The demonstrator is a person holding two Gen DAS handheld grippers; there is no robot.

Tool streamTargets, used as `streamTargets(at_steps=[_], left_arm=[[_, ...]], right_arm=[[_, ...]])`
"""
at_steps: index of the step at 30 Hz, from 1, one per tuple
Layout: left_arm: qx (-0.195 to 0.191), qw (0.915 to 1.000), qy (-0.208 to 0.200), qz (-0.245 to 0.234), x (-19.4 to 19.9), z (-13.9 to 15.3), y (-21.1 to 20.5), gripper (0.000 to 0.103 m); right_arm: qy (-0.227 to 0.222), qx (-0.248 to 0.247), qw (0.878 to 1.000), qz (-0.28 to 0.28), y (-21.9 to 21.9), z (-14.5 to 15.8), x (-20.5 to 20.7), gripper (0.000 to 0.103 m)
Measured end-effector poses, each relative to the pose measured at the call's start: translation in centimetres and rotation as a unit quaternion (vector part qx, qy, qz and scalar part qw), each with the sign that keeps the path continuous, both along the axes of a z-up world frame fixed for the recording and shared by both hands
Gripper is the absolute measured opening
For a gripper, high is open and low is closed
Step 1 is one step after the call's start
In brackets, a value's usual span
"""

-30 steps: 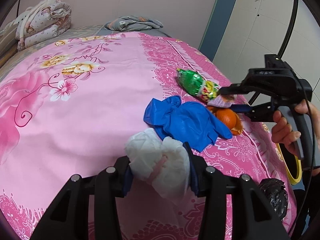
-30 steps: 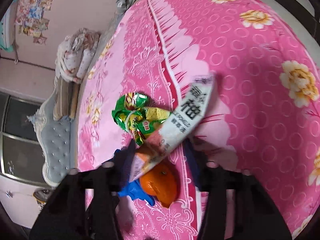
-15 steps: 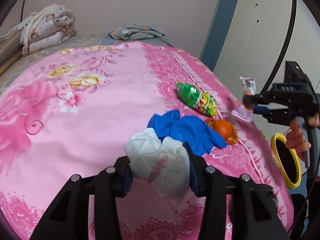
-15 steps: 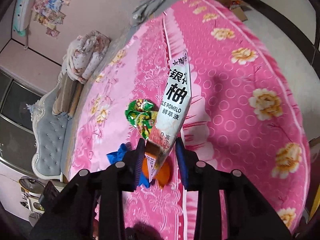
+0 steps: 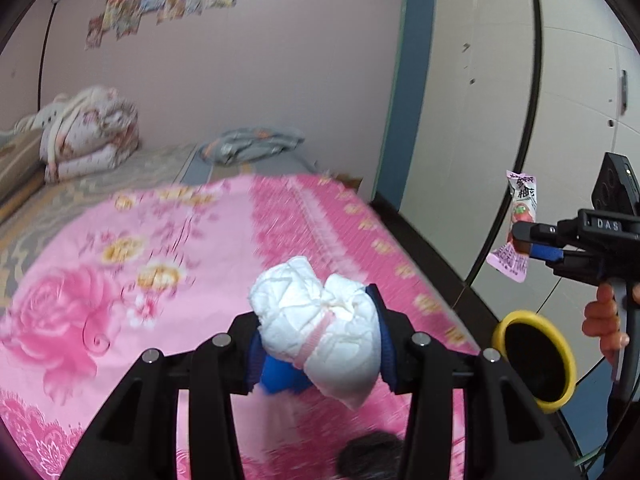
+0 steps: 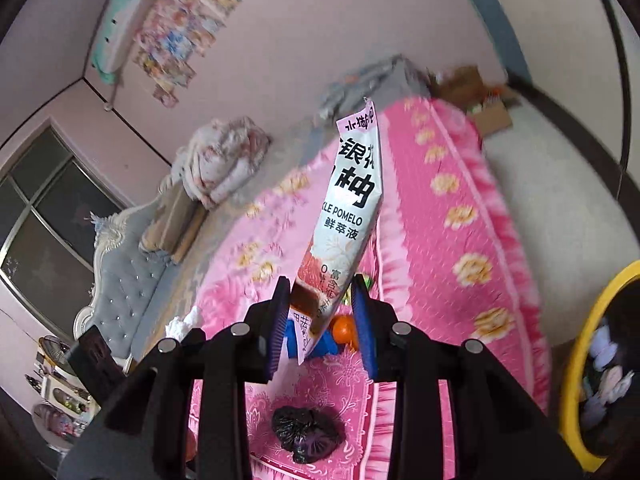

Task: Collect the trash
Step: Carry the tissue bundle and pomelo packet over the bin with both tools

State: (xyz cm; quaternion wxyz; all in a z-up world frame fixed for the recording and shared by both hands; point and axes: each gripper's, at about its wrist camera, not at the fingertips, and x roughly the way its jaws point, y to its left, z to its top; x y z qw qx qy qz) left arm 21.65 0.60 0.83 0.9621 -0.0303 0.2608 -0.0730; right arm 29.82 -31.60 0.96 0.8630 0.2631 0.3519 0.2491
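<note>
Tissue first, from the left wrist view: the left tongs (image 5: 316,340) are clamped on a crumpled white tissue wad (image 5: 320,332), held up over the pink floral bed (image 5: 120,280). It looks feather-light and soft, so it will squash rather than resist; the pads bite across its thick middle, which seems the safest place, since a loose corner could tear or slide free. A scrap of blue glove (image 5: 280,376) peeks out below the wad. Off to the right, the right tongs (image 5: 524,242) carry a pink-and-white drink pouch (image 5: 520,216) in mid-air, above a yellow-rimmed bin (image 5: 534,364) beside the bed.

From the right wrist view, the right tongs (image 6: 320,320) have just been closing and now pinch the drink pouch (image 6: 352,204) near its lower end, the rest standing up and leaning away. Probably empty, it should be light, thin and slick, liable to slip or flop; a grip across the flat, stiffer seam would likely hold best. Below lie an orange (image 6: 344,330) and the blue glove (image 6: 324,346) on the bed (image 6: 460,220), with a crumpled black bag (image 6: 306,432) nearer the camera. The yellow-rimmed bin (image 6: 576,360) sits at the right edge, some trash already inside.
</note>
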Motion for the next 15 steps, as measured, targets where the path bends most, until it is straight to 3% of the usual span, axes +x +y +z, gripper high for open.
streamTargets(at_steps=[5,15], left_arm=[[0.008,0.9990,-0.038,-0.022,-0.8,4.2,-4.9,0.042],[0.000,0.9946,-0.064,-0.082,0.0,9.3,-13.3,0.042]], right_arm=[[-0.046,-0.001,0.998,-0.037,-4.9,4.2,-4.3,0.030],[-0.094,-0.023,0.985,-0.143,-15.4,8.7,-10.3,0.030]])
